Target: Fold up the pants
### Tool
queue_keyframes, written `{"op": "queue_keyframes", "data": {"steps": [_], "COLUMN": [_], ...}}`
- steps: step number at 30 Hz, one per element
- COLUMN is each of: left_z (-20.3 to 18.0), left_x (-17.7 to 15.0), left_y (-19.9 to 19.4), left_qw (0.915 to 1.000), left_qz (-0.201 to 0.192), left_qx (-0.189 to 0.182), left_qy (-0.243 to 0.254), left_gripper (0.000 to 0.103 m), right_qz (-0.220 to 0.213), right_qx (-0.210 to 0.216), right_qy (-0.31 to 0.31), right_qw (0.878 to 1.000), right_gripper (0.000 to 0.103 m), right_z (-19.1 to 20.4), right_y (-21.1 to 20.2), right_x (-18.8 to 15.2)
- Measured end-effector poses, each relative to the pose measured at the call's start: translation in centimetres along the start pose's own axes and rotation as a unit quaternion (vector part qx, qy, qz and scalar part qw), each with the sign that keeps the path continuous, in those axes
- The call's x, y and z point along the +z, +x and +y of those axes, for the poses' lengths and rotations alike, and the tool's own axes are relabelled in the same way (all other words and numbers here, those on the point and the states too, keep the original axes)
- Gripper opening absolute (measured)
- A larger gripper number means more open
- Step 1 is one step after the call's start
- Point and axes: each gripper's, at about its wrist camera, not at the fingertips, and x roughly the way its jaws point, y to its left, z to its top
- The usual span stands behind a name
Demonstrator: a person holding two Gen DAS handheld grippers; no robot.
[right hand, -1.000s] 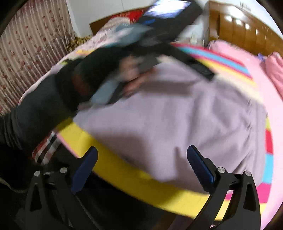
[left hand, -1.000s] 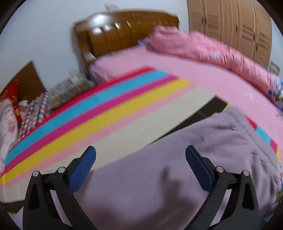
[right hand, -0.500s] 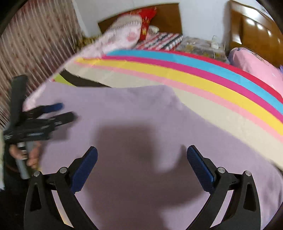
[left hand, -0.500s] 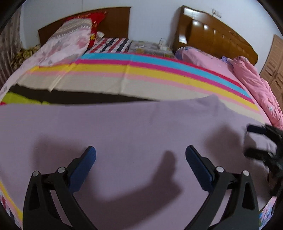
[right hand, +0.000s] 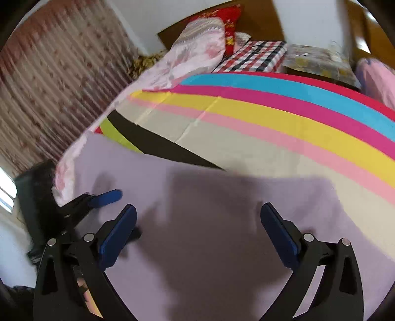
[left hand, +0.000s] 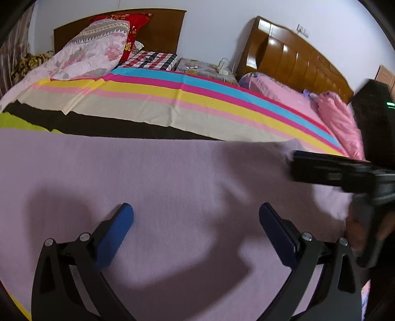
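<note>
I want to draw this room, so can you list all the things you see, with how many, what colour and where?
pants: one, lilac, spread flat on the near bed
striped sheet: one, rainbow stripes, under and beyond the pants
floral quilt: one, pale pink, far left on the bed
red pillow: one, behind the quilt
checked cloth: one, red, white and black, by the dark headboard
wooden headboard: one, brown, far right
pink bedding: one heap, on the right bed
curtain: one, pinkish floral, left wall
left gripper: open, over the pants
right gripper: open, over the pants
</note>
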Motion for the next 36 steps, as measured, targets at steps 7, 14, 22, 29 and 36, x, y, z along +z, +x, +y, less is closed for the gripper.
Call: {"op": "queue_keyframes", "data": {"steps": [7, 14, 22, 29, 36], "left_z": [-0.1, 1.0, 13.6, 25.9, 26.8], "left_x": [-0.1, 0.0, 0.3, -2.4, -2.4], "left_y": [-0.2, -1.0, -9.9, -9.4, -9.6], "left_qw": [1.0, 0.9988, 0.9872, 0.9683, 0.9669], "left_qz": [-0.004, -0.007, -0.099, -0.066, -0.079], "left_qx": [-0.005, -0.041, 0.074, 0.092, 0.077], "left_qy": [-0.004, -0.025, -0.101, -0.223, -0.23], "left_gripper": [0.101, 0.101, 0.101, 0.101, 0.101], "right_qz": [-0.048, -0.036, -0.042, -0.008, 0.005], "right_qx": [0.017, -0.015, -0.048, -0.092, -0.125], "right_qy": [0.061, 0.02, -0.069, -0.182, -0.132], "right_qw": [0.997, 0.999, 0.996, 0.979, 0.983], "right_gripper": [0.097, 0.098, 0.098, 0.098, 0.098], "right_z": [-1.9, -0.3, 7.9, 15.5, 14.4], "right_y": [-1.5, 0.1, -0.6, 3.5, 4.8], "right_x": [0.3, 0.0, -1.7, -4.0, -4.5]}}
